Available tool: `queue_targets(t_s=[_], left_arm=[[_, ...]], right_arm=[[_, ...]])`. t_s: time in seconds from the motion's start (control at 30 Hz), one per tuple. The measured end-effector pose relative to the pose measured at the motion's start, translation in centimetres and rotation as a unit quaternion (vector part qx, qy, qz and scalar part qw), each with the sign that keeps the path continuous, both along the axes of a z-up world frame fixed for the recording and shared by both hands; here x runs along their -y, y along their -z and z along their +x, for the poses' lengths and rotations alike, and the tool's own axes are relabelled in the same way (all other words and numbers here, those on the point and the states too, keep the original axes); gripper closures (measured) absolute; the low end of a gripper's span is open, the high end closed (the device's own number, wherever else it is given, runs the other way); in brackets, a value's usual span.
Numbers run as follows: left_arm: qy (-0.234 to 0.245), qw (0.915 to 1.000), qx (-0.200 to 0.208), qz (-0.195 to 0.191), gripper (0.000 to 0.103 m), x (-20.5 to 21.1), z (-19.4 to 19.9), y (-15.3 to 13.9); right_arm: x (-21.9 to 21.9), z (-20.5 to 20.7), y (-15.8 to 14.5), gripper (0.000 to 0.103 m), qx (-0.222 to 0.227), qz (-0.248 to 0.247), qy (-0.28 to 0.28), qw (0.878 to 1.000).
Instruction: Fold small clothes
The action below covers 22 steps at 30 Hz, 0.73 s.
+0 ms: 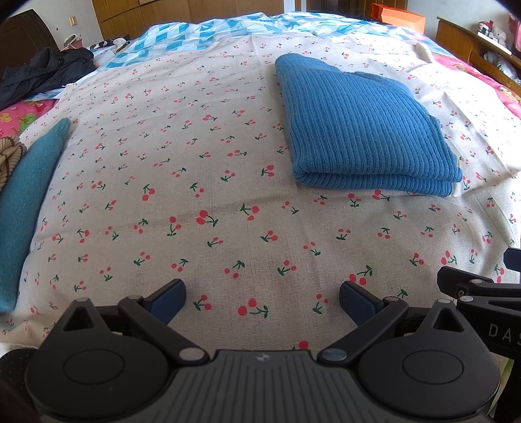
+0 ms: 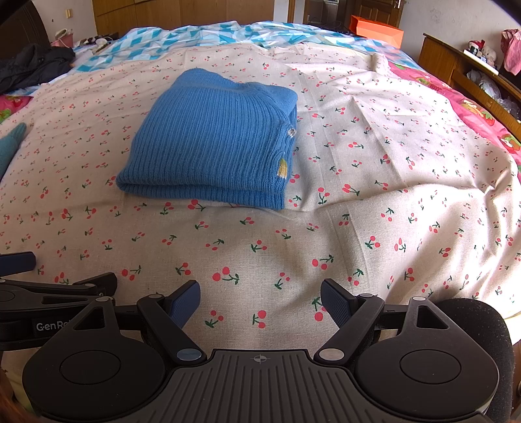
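A blue ribbed knit sweater (image 1: 364, 130) lies folded into a neat rectangle on the cherry-print cloth (image 1: 195, 195); it also shows in the right wrist view (image 2: 211, 143), with the cloth (image 2: 358, 227) around it. My left gripper (image 1: 262, 297) is open and empty, low over the cloth, well short of the sweater. My right gripper (image 2: 260, 299) is open and empty, also near the front edge, apart from the sweater. A teal garment (image 1: 29, 201) lies at the far left, its tip showing in the right wrist view (image 2: 11, 140).
A dark jacket (image 1: 42, 71) lies at the back left. A blue-and-white checked sheet (image 1: 202, 35) covers the far bed. An orange box (image 2: 377, 29) stands at the back. A wooden shelf (image 2: 472, 75) runs along the right. A pink bedspread (image 2: 472, 117) borders the cloth.
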<state>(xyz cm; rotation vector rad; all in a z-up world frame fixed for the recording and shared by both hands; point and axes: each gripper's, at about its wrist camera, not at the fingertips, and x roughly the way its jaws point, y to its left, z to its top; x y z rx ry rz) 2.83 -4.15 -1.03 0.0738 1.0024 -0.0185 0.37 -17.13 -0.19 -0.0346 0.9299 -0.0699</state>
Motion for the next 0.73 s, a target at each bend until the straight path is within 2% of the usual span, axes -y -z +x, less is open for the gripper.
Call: queue_targets(t_s=[0.73], left_arm=[[-0.001, 1.0, -0.002, -0.001, 0.0, -0.02, -0.15, 0.28]], right_arm=[[-0.1, -0.08, -0.07, 0.02, 0.001, 0.001, 0.001, 1.0]])
